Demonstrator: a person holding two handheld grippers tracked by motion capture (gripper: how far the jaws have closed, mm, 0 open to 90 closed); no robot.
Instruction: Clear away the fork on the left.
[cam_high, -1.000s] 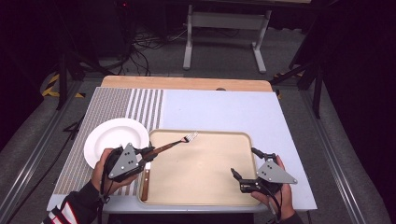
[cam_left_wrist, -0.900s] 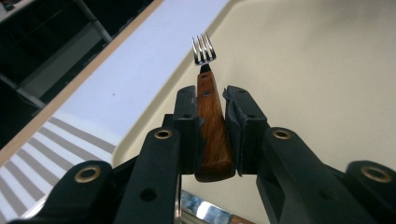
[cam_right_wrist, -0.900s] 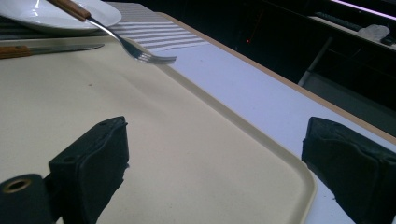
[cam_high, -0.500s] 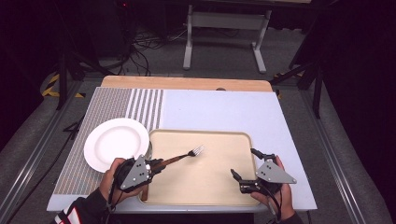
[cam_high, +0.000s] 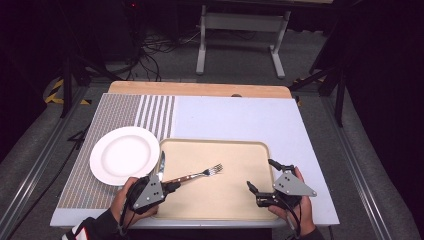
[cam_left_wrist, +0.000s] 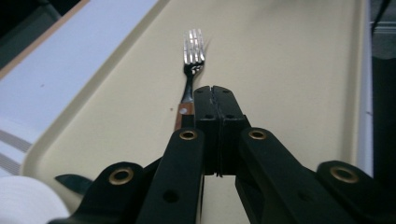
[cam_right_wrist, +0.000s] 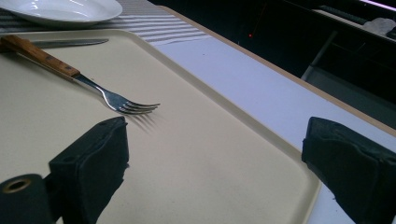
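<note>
My left claw (cam_high: 172, 187) is pinched tight on the wooden handle of the fork (cam_high: 200, 175), and the fork is down over the tan tray (cam_high: 215, 145) now. A second ago I had it up nearer the tray's far left corner, tines aimed toward the back edge; since then I've swung it toward myself and lowered it, so it runs from my claw at the tray's near left out toward the middle. In the left gripper view the jaws are pressed together with the handle (cam_left_wrist: 183, 114) coming out from under them and the tines (cam_left_wrist: 194, 44) pointing away down the tray. From the right gripper view the tines look to be touching the tray or just off it, a shadow right under them; I can't tell which.

The knife (cam_high: 161, 165) lies along the tray's left rim, just behind the fork handle, and the white plate (cam_high: 125, 155) sits on the striped mat (cam_high: 125, 112) beside the tray.

My right claw (cam_high: 262, 187) hasn't budged: jaws spread wide, nothing in them, parked over the tray's near right corner.

So I'd say the fork is about placed. What's left is to let go cleanly without dragging the handle into the knife.
</note>
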